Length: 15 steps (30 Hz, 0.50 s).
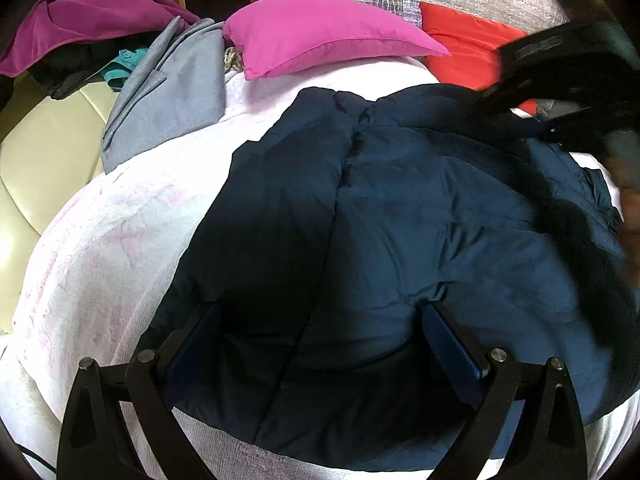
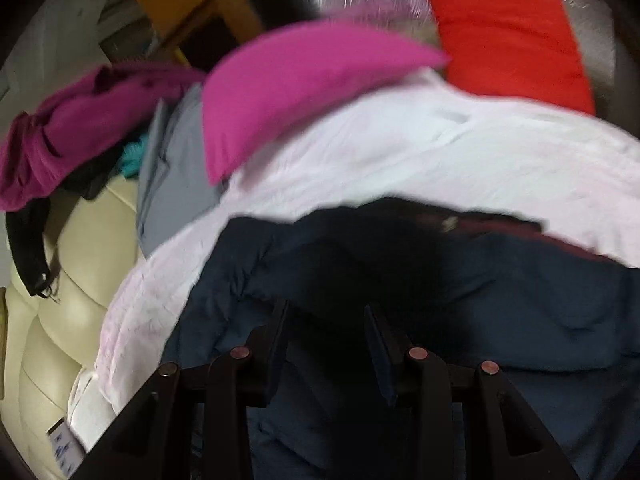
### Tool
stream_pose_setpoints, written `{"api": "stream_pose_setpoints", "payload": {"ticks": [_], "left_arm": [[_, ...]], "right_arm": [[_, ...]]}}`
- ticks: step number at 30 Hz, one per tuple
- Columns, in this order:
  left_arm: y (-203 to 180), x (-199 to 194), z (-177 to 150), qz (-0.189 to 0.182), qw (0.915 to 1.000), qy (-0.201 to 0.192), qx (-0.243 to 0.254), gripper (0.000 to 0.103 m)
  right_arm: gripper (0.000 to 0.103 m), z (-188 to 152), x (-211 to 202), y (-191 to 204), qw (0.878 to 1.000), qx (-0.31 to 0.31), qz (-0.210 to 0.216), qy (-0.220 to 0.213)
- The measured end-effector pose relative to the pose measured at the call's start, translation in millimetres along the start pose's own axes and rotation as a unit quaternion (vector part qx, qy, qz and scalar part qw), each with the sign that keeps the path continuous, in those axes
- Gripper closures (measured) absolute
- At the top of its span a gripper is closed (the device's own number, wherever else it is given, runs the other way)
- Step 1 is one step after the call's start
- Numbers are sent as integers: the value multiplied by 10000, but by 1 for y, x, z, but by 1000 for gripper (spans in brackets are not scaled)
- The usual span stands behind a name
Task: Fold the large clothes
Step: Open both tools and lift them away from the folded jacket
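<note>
Left wrist view: my left hand-held gripper (image 1: 320, 344) hangs wide open over the navy jacket (image 1: 400, 208) spread on the white blanket (image 1: 100, 240). My right hand-held gripper (image 2: 326, 332) looks partly open, grip unclear. I judge a fold underway; next, pinch an edge.

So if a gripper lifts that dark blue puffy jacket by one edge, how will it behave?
The dark blue jacket would probably droop and fold rather than hold its shape: it lies in soft creases on the white blanket. Its quilted, puffy panels suggest it is light for its bulk. The smooth, faintly shiny shell may slip between the jaws.
</note>
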State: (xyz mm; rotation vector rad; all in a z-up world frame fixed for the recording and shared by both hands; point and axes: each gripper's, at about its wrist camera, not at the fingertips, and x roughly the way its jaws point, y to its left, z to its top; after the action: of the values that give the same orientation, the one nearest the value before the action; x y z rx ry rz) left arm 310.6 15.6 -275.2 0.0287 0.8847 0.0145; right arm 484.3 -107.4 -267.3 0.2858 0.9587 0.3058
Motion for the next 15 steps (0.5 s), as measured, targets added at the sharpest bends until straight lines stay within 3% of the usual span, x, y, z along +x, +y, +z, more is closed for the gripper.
{"api": "stream_pose_setpoints", "payload": {"ticks": [3,8,11,15], "left_arm": [[0,0,0,-9,10000,0,23,3],[1,-6,4,-27,10000,2,13,3],[14,-27,8,6,9991,-379,-190,3],[41,-45,10,471,9939,-806,-580,3]], "right_arm": [[62,-4,31,-10,9991,225,-114,337],[63,-8,31,-17,9992,284,20,264],[62,-6,15,-12,9997,201,127,104],[62,4,-5,12,9989,-191,343,-247]]}}
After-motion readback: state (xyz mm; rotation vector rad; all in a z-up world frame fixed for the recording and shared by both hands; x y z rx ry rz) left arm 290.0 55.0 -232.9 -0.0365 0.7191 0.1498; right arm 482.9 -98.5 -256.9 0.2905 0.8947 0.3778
